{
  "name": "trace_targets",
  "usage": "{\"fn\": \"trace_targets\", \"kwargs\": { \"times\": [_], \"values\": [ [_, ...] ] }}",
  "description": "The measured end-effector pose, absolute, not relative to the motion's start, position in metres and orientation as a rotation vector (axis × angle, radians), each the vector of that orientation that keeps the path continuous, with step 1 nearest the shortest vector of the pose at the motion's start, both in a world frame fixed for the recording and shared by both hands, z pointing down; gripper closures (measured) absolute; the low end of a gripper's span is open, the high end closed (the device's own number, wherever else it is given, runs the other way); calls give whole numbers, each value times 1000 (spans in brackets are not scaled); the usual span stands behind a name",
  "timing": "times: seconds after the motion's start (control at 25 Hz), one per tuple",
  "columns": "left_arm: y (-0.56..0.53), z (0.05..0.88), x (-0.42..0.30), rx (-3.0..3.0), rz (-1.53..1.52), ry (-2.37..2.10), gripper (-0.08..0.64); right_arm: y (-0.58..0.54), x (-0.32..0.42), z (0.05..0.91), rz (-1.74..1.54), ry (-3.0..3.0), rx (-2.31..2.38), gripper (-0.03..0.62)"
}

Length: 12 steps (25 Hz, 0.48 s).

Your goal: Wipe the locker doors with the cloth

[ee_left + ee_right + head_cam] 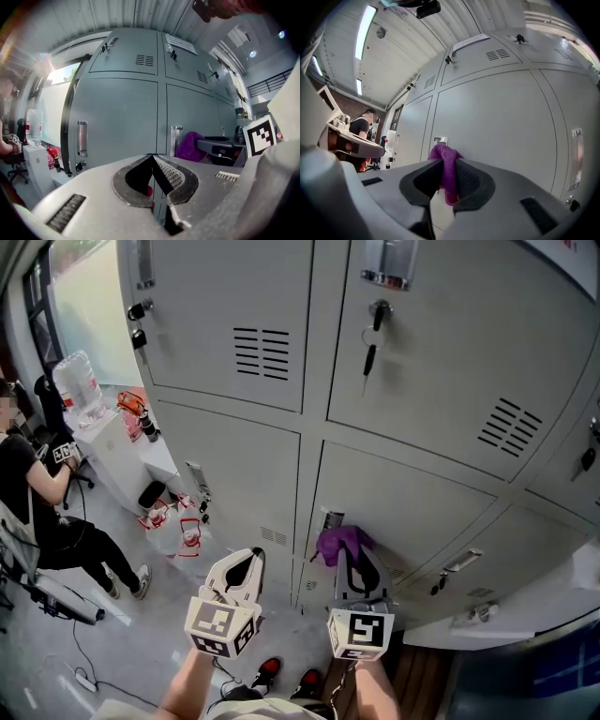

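Grey locker doors [412,512] fill the wall ahead in the head view. A purple cloth [343,543] is pinched in my right gripper [351,557], close to a lower door beside its handle [332,520]. The right gripper view shows the cloth [445,171] bunched between the shut jaws, in front of a door [501,136]. My left gripper [246,563] hangs to the left, shut with nothing in it; its tips [151,157] meet in the left gripper view, where the cloth [191,146] shows at the right.
Keys hang from an upper door's lock [372,345]. At the left a person [37,512] sits on a chair beside a white cabinet [127,460] carrying a water bottle [79,385]. Below are the person's red-tipped shoes [291,676].
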State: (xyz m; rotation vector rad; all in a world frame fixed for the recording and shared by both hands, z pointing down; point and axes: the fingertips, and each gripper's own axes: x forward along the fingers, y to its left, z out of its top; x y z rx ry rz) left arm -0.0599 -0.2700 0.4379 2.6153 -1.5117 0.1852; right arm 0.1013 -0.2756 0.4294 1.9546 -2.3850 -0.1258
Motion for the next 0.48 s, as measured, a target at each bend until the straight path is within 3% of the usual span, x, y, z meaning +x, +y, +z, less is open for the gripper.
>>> {"fn": "trace_targets", "kwargs": {
  "times": [0.48],
  "values": [
    [-283, 444, -54, 2615, 192, -1488, 537, -283, 105, 429, -141, -2379, 1959, 520]
  ]
}}
